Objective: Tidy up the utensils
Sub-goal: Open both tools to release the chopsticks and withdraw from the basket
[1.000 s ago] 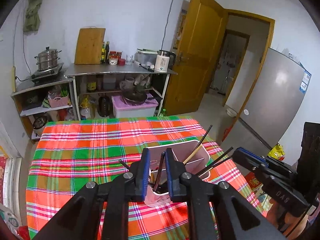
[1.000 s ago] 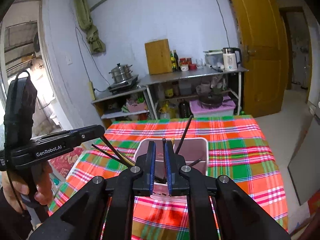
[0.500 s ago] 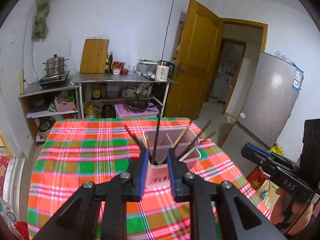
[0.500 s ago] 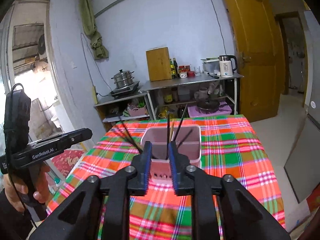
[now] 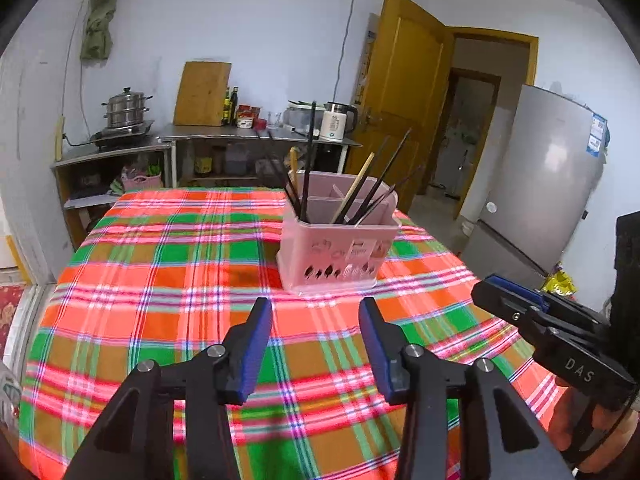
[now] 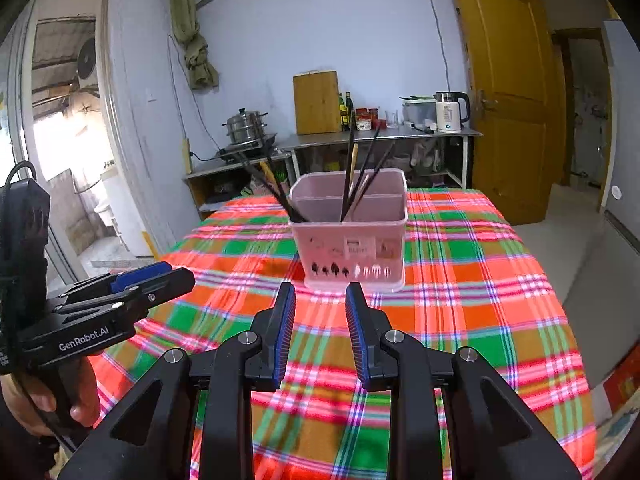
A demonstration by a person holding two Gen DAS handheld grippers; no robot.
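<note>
1. Left wrist view shows the left gripper (image 5: 316, 318) held low over the plaid cloth (image 5: 160, 280) on the worktop (image 5: 60, 344). Its blue fingers (image 5: 256, 336) are spread wide and hold nothing.

2. Right wrist view shows the right gripper (image 6: 320, 304) close to the same spot. Its fingers (image 6: 284, 320) are a bit closer together, with a clear gap, and they are empty too.

3. A pink utensil holder (image 6: 352, 248) stands upright on the cloth, just past both sets of fingers. Neither gripper touches it.

4. Dark chopsticks (image 5: 306, 172) and lighter wooden chopsticks (image 5: 356, 188) stand inside it. They lean on the rim and on the thin walls that split the box, so they fan out and do not fall over.

5. One small bunch of dark sticks (image 6: 276, 188) leans out over the holder's left edge in the right wrist view. It looks a little messy but it sits inside the box.

6. No loose chopsticks can be seen on the cloth in either view. So the sorting looks about done.

7. Both grippers sit back from the holder, most likely because they have nothing more to hold. If the person reaches in again, a bump on the leaning sticks could tip the light plastic box.

8. A kettle (image 6: 450, 112) and a steamer pot (image 6: 246, 128) sit on shelves far behind, well apart from the job.
</note>
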